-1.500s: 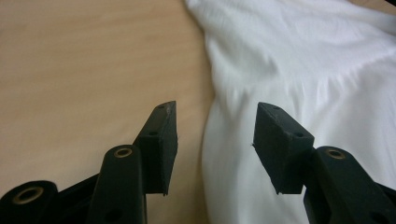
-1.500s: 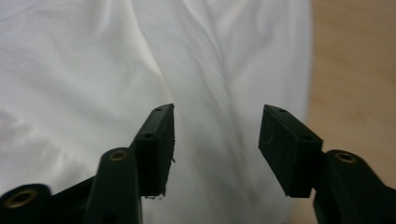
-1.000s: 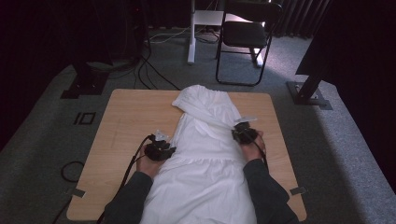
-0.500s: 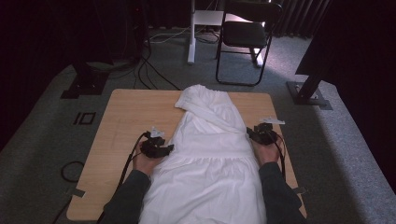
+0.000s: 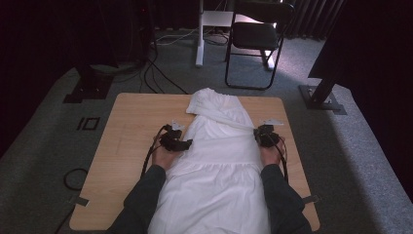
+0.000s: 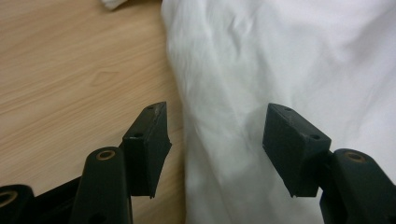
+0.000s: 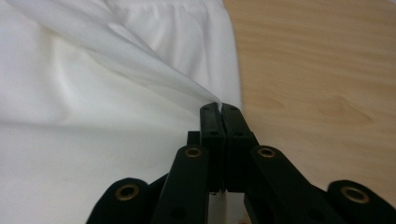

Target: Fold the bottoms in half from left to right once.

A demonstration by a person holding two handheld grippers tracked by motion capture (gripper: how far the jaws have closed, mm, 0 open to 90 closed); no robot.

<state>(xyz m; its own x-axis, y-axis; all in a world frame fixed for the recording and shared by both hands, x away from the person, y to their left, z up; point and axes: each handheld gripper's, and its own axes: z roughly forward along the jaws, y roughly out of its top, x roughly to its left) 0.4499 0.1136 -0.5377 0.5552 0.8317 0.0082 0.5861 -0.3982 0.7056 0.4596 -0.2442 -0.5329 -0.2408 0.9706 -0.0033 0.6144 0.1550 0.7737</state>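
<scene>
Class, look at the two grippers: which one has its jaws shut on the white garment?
The right gripper, pinching the white garment's edge; the left gripper stands open.

- Bare table (image 5: 131, 122) left of the white garment (image 5: 219, 161): I've free passage there.
- Narrow bare strip right of it, beside my right gripper (image 5: 265, 135).
- Garment covers the centre lane.

Recording lab, dark curtains (image 5: 48, 39), floor cables (image 5: 160, 78), rig stands (image 5: 324, 95)
</scene>
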